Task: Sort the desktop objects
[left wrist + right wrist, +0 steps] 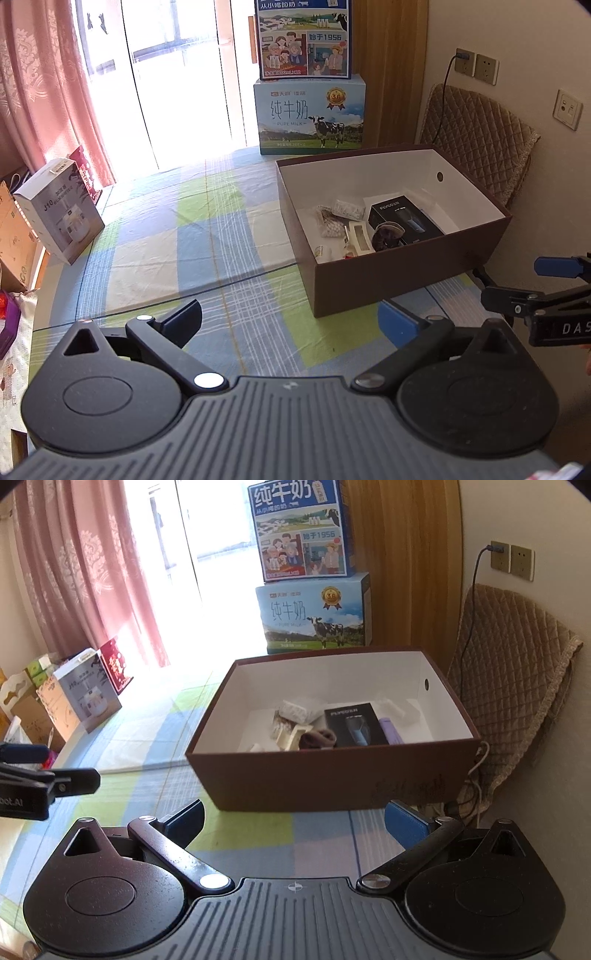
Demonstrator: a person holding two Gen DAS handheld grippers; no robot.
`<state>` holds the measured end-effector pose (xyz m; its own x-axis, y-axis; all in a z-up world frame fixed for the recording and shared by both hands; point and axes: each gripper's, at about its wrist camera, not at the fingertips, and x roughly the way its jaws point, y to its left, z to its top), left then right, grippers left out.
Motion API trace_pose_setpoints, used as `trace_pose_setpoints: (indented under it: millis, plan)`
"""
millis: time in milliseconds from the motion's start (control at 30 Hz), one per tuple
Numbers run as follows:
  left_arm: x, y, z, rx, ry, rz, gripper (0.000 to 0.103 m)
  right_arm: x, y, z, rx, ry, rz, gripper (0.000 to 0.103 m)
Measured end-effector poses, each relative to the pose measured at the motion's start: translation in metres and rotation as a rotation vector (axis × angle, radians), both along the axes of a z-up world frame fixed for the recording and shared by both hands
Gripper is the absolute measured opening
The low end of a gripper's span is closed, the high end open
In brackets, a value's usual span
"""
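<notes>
Nearest the onlooker, the left gripper (290,325) and the right gripper (293,823) are hovering side by side over the table (207,236), each with its jaws spread wide and carrying nothing. The checked cloth directly beneath and between both pairs of jaws is showing no loose objects. Just beyond the jaws, the brown box (332,775) is standing open on the table, ahead and to the right of the left jaws and straight ahead of the right ones. Inside it are lying a black shaver carton (352,723), a purple tube (389,731), a dark brown bundle (317,738) and several small pale packets, too small to name. Judging from this, the sorting is nearing completion or finished. Farther off, milk cartons (308,118) are standing stacked by the window.
</notes>
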<state>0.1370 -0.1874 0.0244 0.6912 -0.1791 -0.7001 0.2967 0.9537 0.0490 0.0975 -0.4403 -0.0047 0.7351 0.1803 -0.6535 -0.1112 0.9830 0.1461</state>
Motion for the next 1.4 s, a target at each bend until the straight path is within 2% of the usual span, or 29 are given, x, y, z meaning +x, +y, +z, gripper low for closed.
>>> trace_pose_setpoints:
  millis: [433,800,1400]
  plan:
    - [-0.045,0.019,0.005,0.001,-0.008,-0.003,0.100,-0.041,0.024,0.001,0.001,0.003,0.014,0.101]
    - [-0.075,0.039,-0.004,0.026,0.021,0.058,0.100,-0.063,0.045,-0.004,-0.003,0.022,0.065,0.101]
    - [-0.089,0.052,-0.020,0.048,0.071,0.075,0.100,-0.072,0.067,-0.019,-0.009,0.072,0.103,0.101]
